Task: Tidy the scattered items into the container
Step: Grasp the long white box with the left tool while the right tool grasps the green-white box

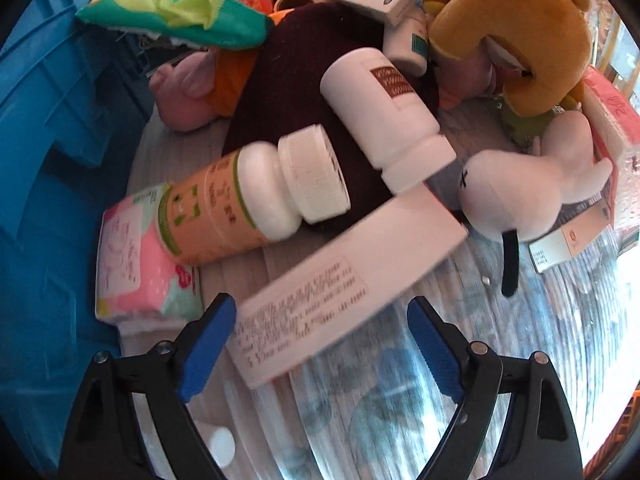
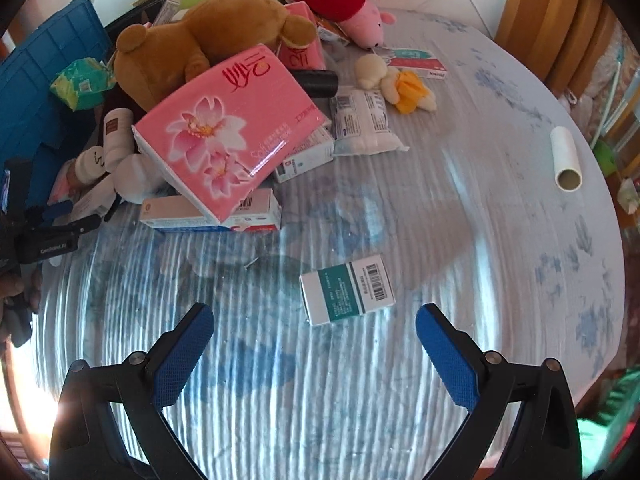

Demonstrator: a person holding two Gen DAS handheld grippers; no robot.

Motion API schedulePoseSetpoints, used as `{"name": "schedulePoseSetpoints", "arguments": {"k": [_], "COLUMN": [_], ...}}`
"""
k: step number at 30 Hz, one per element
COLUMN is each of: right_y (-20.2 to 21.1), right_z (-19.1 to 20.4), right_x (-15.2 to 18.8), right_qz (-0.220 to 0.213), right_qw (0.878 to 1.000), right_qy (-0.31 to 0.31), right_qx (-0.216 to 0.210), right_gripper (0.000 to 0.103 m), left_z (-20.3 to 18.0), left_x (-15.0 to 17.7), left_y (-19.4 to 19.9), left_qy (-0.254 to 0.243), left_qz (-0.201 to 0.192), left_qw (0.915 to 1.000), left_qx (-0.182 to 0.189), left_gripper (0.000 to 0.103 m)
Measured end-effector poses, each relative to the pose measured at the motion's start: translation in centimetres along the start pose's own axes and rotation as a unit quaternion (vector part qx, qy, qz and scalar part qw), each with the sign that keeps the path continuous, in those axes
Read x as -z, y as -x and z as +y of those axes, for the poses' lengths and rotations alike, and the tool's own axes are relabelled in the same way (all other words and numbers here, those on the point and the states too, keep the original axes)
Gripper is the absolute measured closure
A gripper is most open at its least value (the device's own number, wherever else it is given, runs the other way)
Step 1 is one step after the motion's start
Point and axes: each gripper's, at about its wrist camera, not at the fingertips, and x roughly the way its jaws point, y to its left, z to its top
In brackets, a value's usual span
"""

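Long white printed box [image 1: 348, 284] between spread left fingers [image 1: 208, 344]

Both tools are showing the same build: the left gripper [image 1: 316, 344] is wearing black plastic arms, each tipped with a bright blue pad [image 1: 206, 346] that is looking finely textured. Round silver screws [image 1: 479, 347] are glinting at the pivots, two per arm. The right gripper [image 2: 314, 358] is matching it, its blue fingers [image 2: 182, 360] showing a dimpled grid and silver bolts [image 2: 491, 357] sitting just behind them. In the right wrist view, white lettering is showing on the left tool's black body [image 2: 48, 242], with a hand's skin [image 2: 18, 284] peeking just below.
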Motion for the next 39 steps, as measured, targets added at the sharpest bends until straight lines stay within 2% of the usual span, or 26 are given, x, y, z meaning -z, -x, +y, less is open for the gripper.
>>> {"name": "schedulePoseSetpoints", "arguments": {"k": [7, 10, 12, 15, 22, 29, 32, 34, 36, 39], "right_y": [-1.5, -1.8, -2.4, -3.2, -5.1, -6.5, -6.9, -7.0, -7.1, -6.9], "right_z": [0.0, -0.2, -0.6, -1.3, -2.3, -1.9, -1.9, -2.0, -2.0, -2.0], "right_x": [0.5, 0.5, 0.5, 0.5, 0.5, -0.1, -0.2, -0.2, -0.2, -0.3], "right_qz": [0.017, 0.019, 0.023, 0.028, 0.044, 0.046, 0.046, 0.048, 0.049, 0.046], "right_qw": [1.000, 1.000, 1.000, 1.000, 0.999, 0.999, 0.999, 0.998, 0.998, 0.998], "right_qy": [0.001, 0.003, 0.000, -0.010, -0.009, 0.008, 0.013, 0.015, 0.015, 0.020], "right_qx": [0.000, 0.002, 0.005, 0.009, 0.019, 0.021, 0.024, 0.028, 0.028, 0.028], "right_gripper": [0.001, 0.001, 0.001, 0.001, 0.001, 0.001, 0.009, 0.031, 0.039, 0.041], "left_z": [-0.3, -0.6, -1.0, -1.9, -2.8, -3.1, -3.0, -3.1, -3.1, -3.2], "left_x": [-0.2, 0.1, 0.3, 0.7, 2.2, 3.2, 3.5, 3.7, 4.0, 4.3], "left_y": [-1.3, -1.2, -0.8, -0.1, 1.9, 3.7, 4.2, 4.5, 4.8, 5.3], "left_qy": [-0.007, -0.008, -0.011, -0.017, -0.001, -0.003, 0.001, 0.003, 0.003, 0.006], "left_qz": [0.010, 0.014, 0.017, 0.016, 0.009, -0.001, -0.003, -0.005, -0.006, -0.009], "left_qw": [0.9999, 0.9994, 0.9990, 0.9984, 0.9970, 0.9968, 0.9968, 0.9968, 0.9969, 0.9969], "left_qx": [0.010, 0.030, 0.039, 0.052, 0.077, 0.080, 0.080, 0.080, 0.079, 0.078], "left_gripper": [0.017, 0.030, 0.043, 0.056, 0.059, 0.059, 0.059, 0.059, 0.059, 0.059]}}
